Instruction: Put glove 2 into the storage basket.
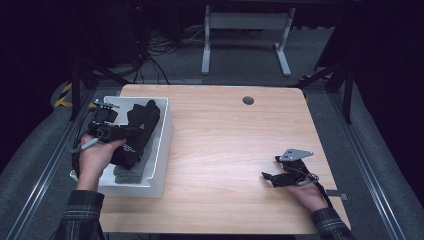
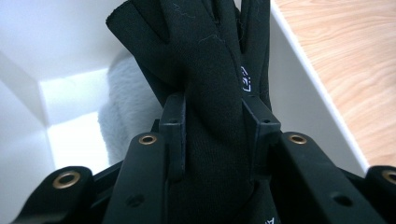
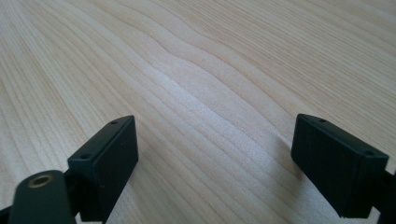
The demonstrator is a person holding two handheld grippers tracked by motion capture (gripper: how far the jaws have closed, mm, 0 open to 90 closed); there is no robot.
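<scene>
Your big wooden table (image 1: 235, 150) holds a white bin (image 1: 162, 150) at nine o'clock. Inside the bin, a black glove (image 1: 140, 125) sits on top of a fuzzy grey cloth (image 1: 131, 174). Your left gripper (image 2: 217, 126) is pinched tight on the black glove, right around its middle, below the fingers. The glove looks soft, light and floppy, so it will likely droop when you lift it. Keep your hold on that thick middle part. Your right gripper (image 3: 215, 163) rests at four o'clock, jaws wide apart, holding nothing.
</scene>
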